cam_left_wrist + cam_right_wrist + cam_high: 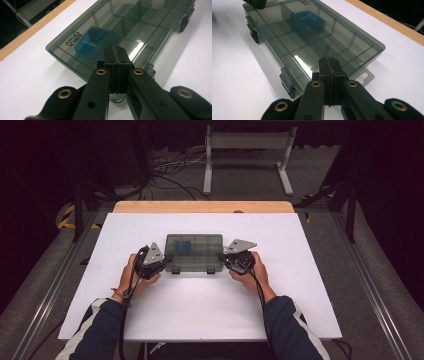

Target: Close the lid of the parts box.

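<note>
While the smoky clear compartment box [194,252] lies shut and flat in the middle of the white worktop [200,310], a blue item [183,246] sits in a compartment toward its far left; my left gripper [167,258] meets its left end, my right gripper [220,255] its right end; both have jaws pressed together, holding nothing.
</note>
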`<control>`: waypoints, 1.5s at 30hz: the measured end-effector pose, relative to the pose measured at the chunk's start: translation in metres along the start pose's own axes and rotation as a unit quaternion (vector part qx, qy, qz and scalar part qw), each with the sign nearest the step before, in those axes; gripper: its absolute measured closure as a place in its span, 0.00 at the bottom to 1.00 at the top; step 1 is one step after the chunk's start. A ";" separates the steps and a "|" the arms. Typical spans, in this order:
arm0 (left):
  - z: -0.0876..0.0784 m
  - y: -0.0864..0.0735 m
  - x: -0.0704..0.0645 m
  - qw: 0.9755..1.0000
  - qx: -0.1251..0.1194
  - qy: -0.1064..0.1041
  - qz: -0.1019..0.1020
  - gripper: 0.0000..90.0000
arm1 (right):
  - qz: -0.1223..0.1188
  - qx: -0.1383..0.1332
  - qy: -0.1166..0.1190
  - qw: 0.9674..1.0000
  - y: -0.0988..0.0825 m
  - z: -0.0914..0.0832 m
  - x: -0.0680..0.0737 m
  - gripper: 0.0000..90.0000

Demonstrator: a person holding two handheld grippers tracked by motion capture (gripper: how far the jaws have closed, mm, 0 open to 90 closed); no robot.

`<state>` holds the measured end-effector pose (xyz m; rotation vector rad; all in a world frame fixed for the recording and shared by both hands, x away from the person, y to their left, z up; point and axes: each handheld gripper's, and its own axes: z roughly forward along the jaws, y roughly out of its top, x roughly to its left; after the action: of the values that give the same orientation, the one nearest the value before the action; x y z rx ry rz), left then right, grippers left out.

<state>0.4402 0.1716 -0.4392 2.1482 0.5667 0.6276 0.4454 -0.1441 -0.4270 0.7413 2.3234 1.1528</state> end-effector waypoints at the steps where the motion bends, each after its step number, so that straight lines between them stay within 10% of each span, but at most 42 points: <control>1: 0.000 0.000 0.000 1.000 -0.001 -0.001 -0.003 1.00 | -0.001 -0.003 0.001 1.000 -0.001 0.000 0.000 1.00; 45: 0.000 -0.004 0.002 0.999 -0.036 -0.005 -0.010 0.96 | 0.000 -0.035 -0.018 0.999 -0.008 -0.006 0.005 0.95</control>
<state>0.4405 0.1755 -0.4421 2.0754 0.5506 0.6167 0.4359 -0.1485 -0.4311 0.7312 2.2427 1.2045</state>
